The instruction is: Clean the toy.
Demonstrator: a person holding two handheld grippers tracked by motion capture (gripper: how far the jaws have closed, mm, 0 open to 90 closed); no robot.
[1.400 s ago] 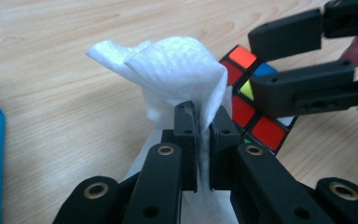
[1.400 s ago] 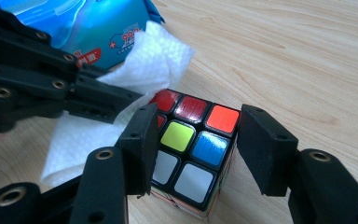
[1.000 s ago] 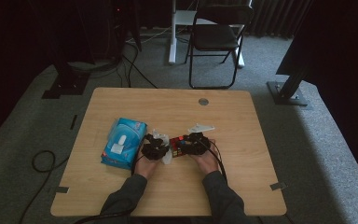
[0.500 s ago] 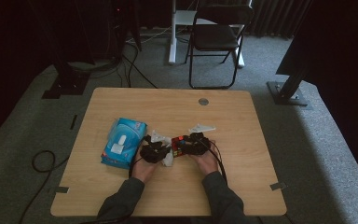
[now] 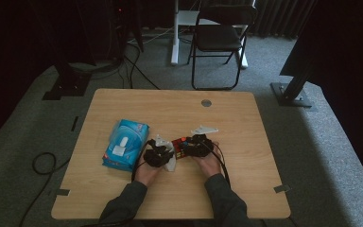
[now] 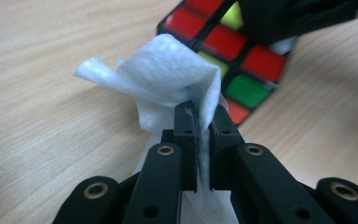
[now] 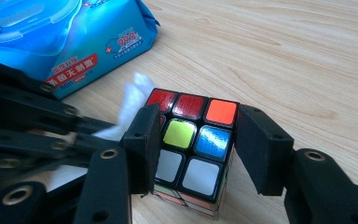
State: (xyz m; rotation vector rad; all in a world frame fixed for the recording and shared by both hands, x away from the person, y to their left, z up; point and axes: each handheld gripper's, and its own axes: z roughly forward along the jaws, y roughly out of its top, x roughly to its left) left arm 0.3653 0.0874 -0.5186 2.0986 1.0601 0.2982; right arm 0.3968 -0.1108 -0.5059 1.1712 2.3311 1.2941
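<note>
The left claw (image 6: 203, 116) is clamped on a white wipe (image 6: 168, 70) touching the puzzle cube (image 7: 191, 140). The right claw (image 7: 198, 149) grips the cube on the worktop (image 7: 284, 56).

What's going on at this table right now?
A person seated at the wooden table works with a hand-held gripper in each hand. The left hand-held gripper is shut on a white wet wipe, holding it right beside a puzzle cube. The right hand-held gripper has its jaws around the cube, which sits on the table; whether the pads press on it is hard to tell. A blue pack of wipes lies to the left. It looks like the cube is being wiped clean.
</note>
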